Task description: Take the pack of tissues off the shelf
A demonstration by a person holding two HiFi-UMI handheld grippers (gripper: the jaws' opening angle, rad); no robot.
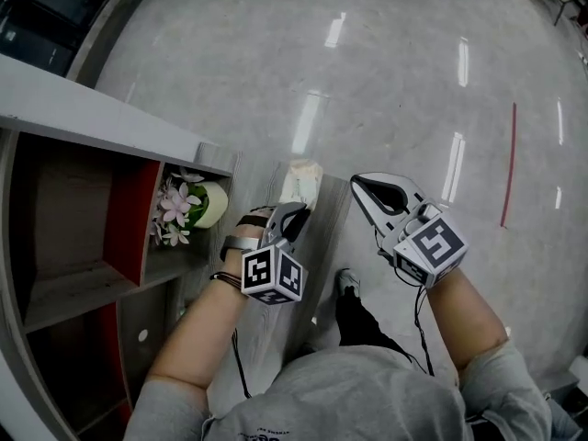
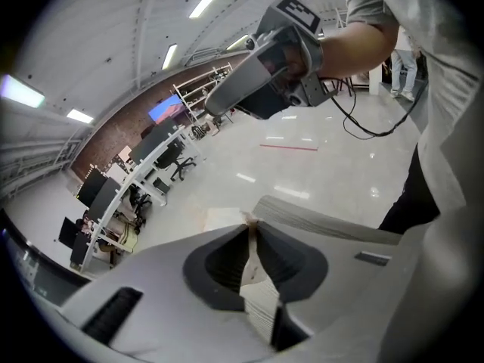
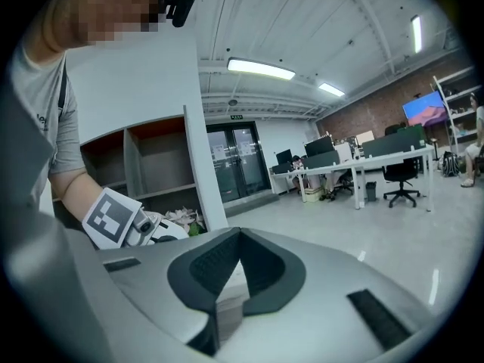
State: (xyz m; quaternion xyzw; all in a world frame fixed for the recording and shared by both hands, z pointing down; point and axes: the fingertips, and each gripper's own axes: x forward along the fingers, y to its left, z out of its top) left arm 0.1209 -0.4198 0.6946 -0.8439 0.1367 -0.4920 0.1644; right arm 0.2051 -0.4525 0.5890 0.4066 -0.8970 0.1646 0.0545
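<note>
A: Entry one, left gripper. Jaws?
B: Narrow, almost together, with the pads pressed on a thin edge of the pack of tissues. The left gripper view agrees: pale wrapper is pinched between the jaws, and the rest of the pack sticks out past the tips.
A: Position of the pack?
B: Off the shelf. It hangs in the air over the grey floor, just right of the shelf's outer edge and in front of the person's legs. Only the jaws touch it.
A: Right gripper?
B: Jaws drawn together, tips meeting, empty. It is beside the left gripper but apart from it, clear of the pack, pointing away from the person.
A: Shelf contents?
B: The compartment nearest the outer edge holds a pale green pot with pink-and-white flowers. A red divider stands just left of them.
A: Anything else on the floor?
B: A thin red line, well to the right of both grippers.
</note>
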